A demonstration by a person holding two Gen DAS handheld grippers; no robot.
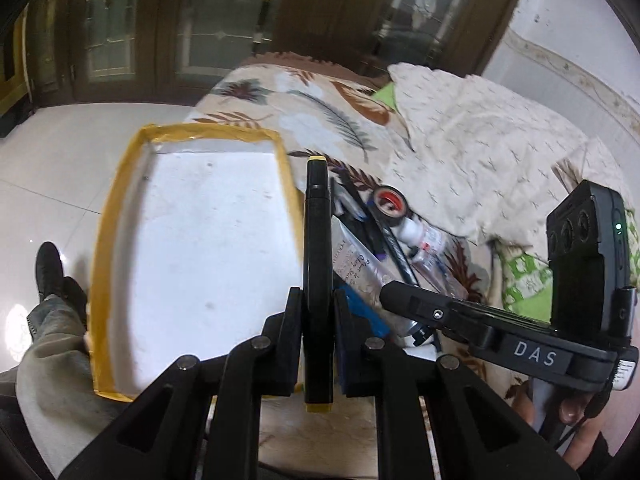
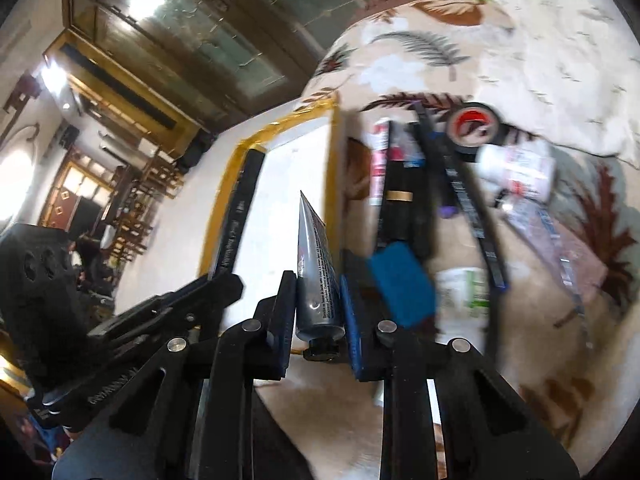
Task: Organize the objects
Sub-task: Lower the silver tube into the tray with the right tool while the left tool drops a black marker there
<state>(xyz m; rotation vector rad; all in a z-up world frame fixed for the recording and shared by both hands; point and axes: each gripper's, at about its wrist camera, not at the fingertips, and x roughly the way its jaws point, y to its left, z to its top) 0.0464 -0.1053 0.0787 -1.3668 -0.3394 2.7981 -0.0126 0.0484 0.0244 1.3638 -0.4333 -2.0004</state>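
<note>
My left gripper (image 1: 318,300) is shut on a black marker with yellow ends (image 1: 317,248), held upright beside the right rim of a white tray with a yellow taped border (image 1: 104,240). My right gripper (image 2: 318,284) is shut on a grey tube (image 2: 316,276), cap down, near the tray's right rim (image 2: 334,152). The left gripper with the marker (image 2: 236,220) shows at the left of the right wrist view; the right gripper (image 1: 400,292) shows at the right of the left wrist view. A pile of pens, tubes, a black tape roll (image 1: 388,204) and a white bottle (image 1: 420,236) lies on the bedsheet.
The tray and pile rest on a floral bedsheet (image 1: 320,112) with a cream pillow (image 1: 480,152) behind. White tiled floor (image 1: 60,160) and wooden glass doors (image 1: 180,20) lie beyond. A person's leg and shoe (image 1: 48,272) are at the left.
</note>
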